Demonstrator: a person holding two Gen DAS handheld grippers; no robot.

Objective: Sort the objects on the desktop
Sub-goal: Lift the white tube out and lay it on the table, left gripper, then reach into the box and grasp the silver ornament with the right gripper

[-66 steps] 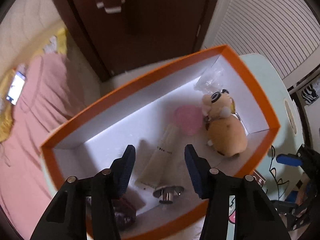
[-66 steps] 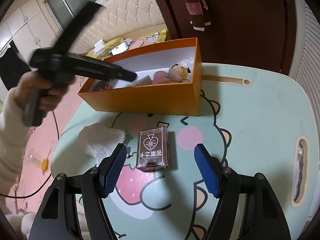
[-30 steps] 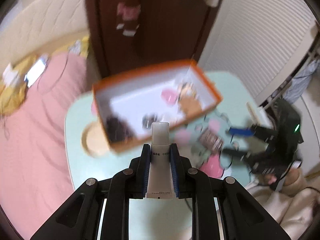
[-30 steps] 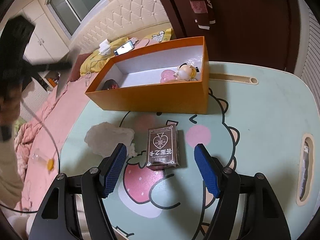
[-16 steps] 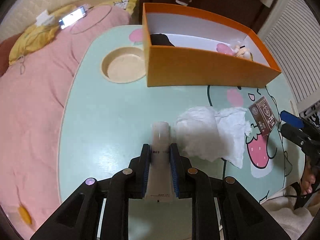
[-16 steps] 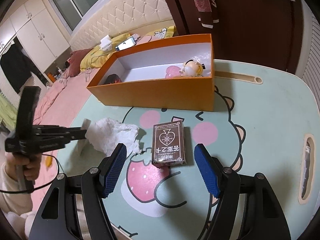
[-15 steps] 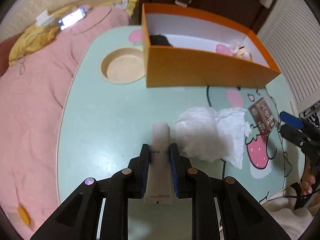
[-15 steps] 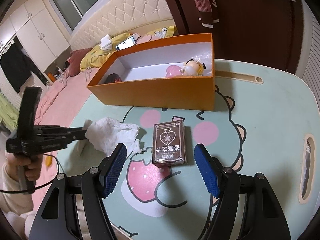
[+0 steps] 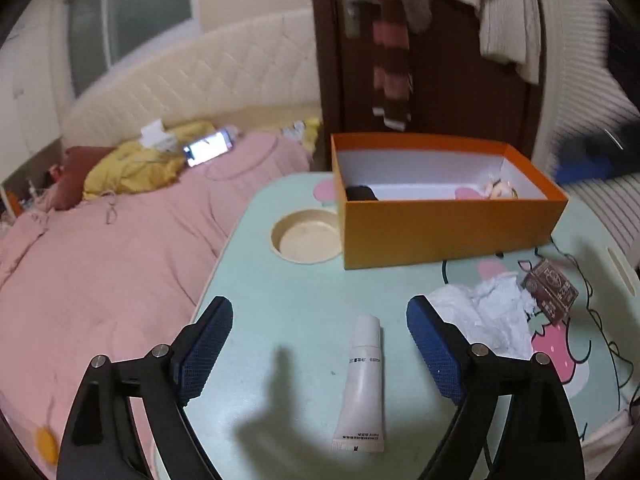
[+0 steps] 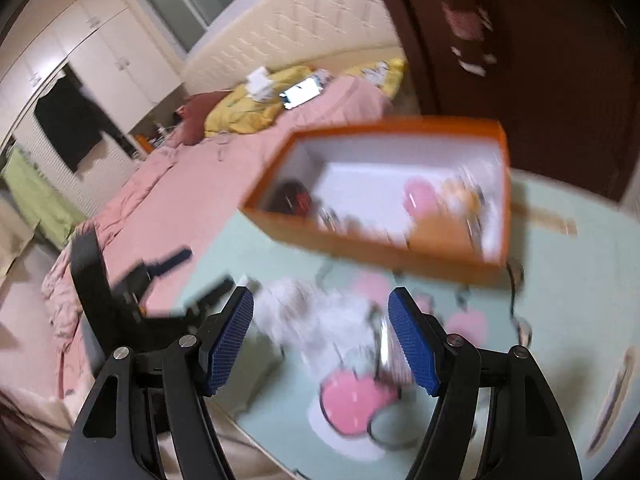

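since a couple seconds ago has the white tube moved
Yes. The white tube was inside the orange box; now it lies on the table in front of the box, between the opening jaws of the left gripper, untouched.

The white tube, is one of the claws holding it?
No. The white tube lies on the table between the left claw's opening jaws, untouched by either pad. The right claw is open with nothing in it.

Blurry: orange box [image 10: 400, 254], prob. tissue [image 10: 320, 312].
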